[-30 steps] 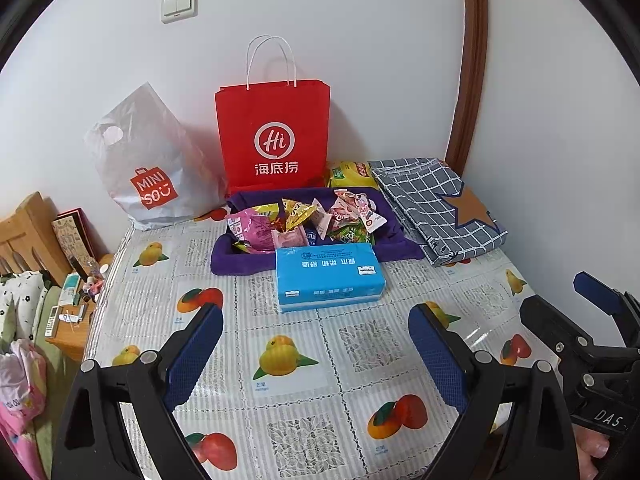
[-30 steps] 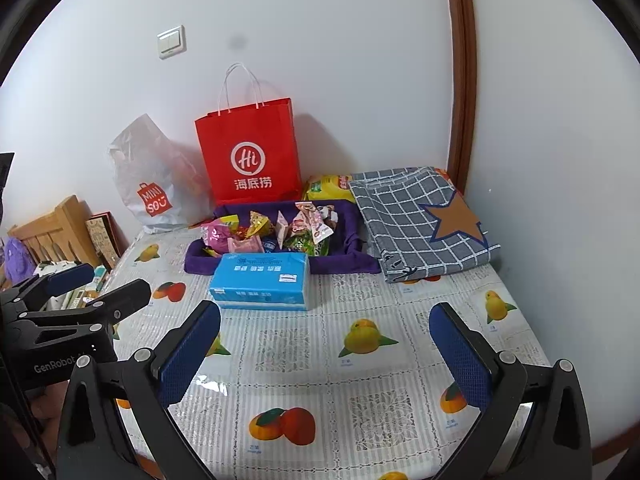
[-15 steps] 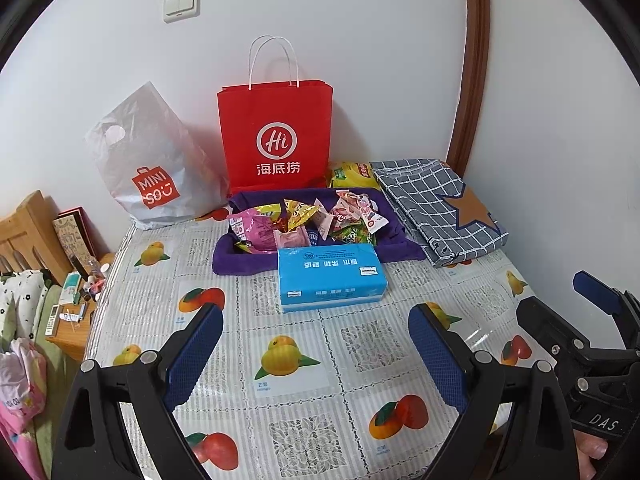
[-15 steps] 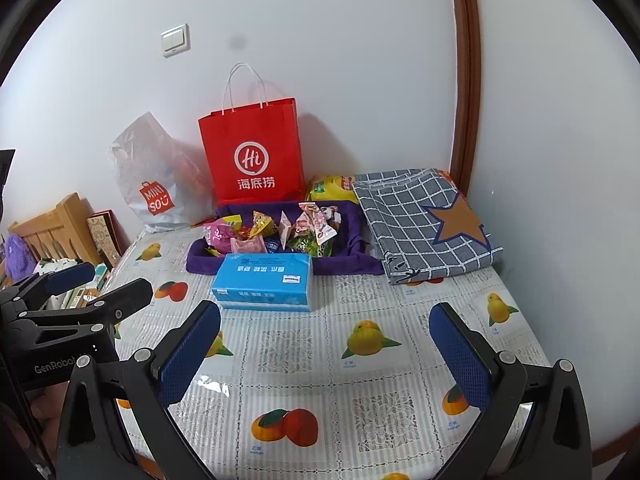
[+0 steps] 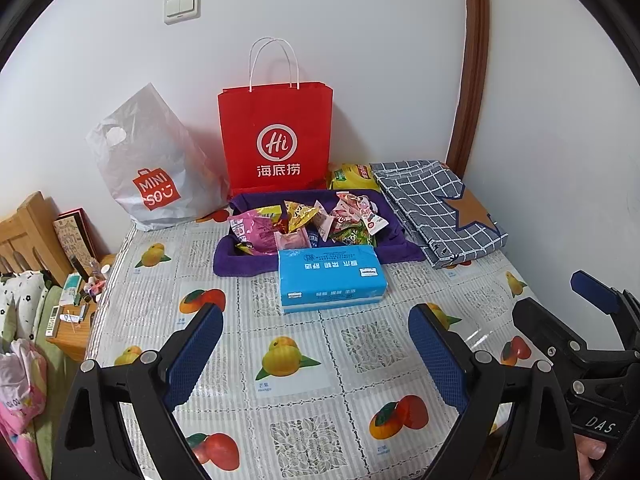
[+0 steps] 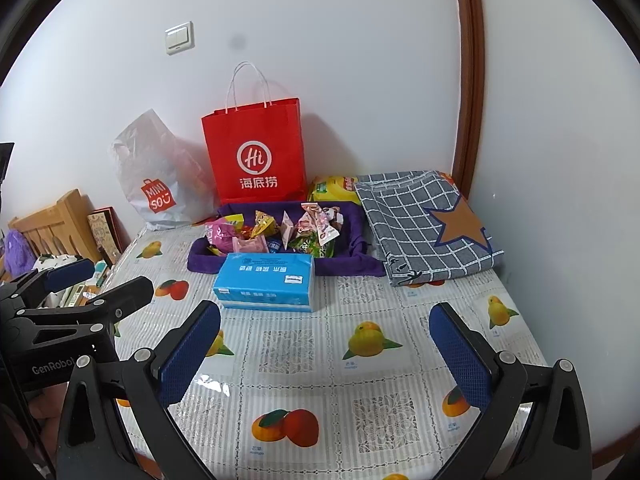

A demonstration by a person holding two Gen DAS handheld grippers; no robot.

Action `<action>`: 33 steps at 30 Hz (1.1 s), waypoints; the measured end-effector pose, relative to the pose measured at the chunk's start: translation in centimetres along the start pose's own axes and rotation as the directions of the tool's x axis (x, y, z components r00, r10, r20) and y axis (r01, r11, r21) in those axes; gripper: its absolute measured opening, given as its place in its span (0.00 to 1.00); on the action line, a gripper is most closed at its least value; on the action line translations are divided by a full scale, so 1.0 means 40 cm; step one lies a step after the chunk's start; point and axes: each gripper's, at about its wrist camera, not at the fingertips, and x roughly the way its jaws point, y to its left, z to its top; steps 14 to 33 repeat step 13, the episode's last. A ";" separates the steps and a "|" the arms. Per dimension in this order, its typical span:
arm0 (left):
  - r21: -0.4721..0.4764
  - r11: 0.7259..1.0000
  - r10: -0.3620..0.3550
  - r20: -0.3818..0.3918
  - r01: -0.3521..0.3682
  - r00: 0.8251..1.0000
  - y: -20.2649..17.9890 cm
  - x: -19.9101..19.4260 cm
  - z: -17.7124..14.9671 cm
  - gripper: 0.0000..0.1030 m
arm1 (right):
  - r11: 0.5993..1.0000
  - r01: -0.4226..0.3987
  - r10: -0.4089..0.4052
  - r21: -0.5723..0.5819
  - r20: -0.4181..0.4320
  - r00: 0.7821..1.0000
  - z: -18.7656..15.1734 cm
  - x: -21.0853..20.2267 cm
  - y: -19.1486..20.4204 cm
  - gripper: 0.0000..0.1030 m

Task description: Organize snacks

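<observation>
1. Snacks [image 5: 316, 222]: a heap of bright wrapped packets (pink, yellow, green, red-white) sits in a purple cloth basket [image 5: 228, 258] at the far-centre of the table, w/ the basket's rim slumped low at front.
2. Blue tissue pack [image 5: 332, 278] lies flat just in front of the basket, touching or nearly touching its front edge; white print on top.
3. Yellow chip bag [image 5: 352, 176] rests behind the basket's right corner, next to the red paper bag [image 5: 276, 136], which stands upright against the wall.
4. White plastic shopping bag [image 5: 148, 164] w/ a red logo slumps left of the red bag.
5. Folded grey checked cloth [image 5: 432, 208] w/ a brown star lies right of the basket, by the corner.
6. Table [image 5: 300, 364] wears a fruit-print plastic cover.
7. Left gripper [image 5: 316, 334]: jaws spread wide, nothing btwn them, hovering over the near table, well short of the tissue pack.
8. Right gripper [image 6: 324, 330]: jaws likewise spread wide, empty, above the cover's near-right part.
9. Each gripper shows at the edge of the other's view; a bit of a hand is visible beneath.
</observation>
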 end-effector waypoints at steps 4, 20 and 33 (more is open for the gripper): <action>0.000 1.000 0.000 0.000 0.000 1.000 -0.001 0.000 -0.001 0.91 | 1.000 -0.001 0.001 0.000 0.000 1.000 0.000 -0.001 -0.001 1.00; -0.004 1.000 0.005 0.008 -0.005 1.000 0.002 -0.006 0.003 0.91 | 1.000 -0.006 0.006 -0.005 0.005 1.000 -0.003 -0.004 0.002 1.00; -0.004 1.000 0.005 0.008 -0.005 1.000 0.002 -0.006 0.003 0.91 | 1.000 -0.006 0.006 -0.005 0.005 1.000 -0.003 -0.004 0.002 1.00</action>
